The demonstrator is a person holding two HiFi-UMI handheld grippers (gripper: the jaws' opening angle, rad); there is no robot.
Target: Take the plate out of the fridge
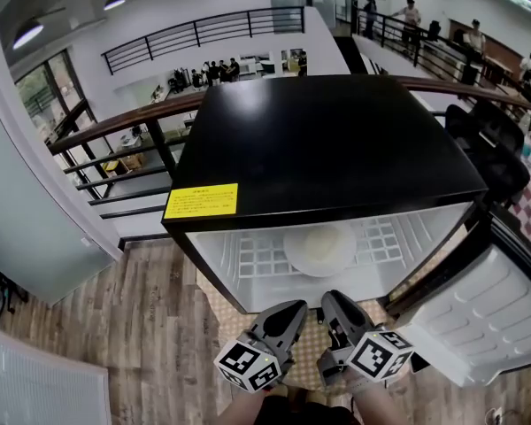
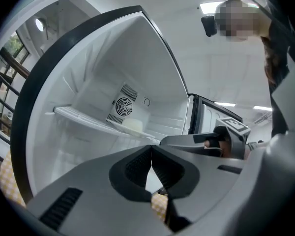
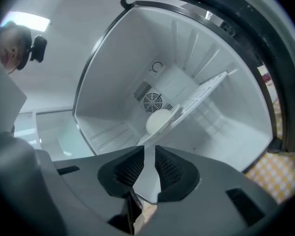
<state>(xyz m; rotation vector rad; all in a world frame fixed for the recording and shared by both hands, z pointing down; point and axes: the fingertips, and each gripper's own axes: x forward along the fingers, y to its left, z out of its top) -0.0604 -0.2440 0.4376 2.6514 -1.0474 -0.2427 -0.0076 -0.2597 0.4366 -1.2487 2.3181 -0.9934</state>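
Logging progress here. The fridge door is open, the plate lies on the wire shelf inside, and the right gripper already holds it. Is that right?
One part is wrong: the right gripper holds nothing. The right gripper view shows its jaws shut and empty, with the plate beyond them on the wire shelf. The fridge door is open, as you say.

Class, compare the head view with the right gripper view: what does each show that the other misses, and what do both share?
Head view only: the black top of the fridge with a yellow label, the left gripper and right gripper, and the railing. Right gripper view only: the fan on the fridge's back wall, and that gripper's jaws shut with nothing between. Both: the plate on the shelf inside the open fridge.
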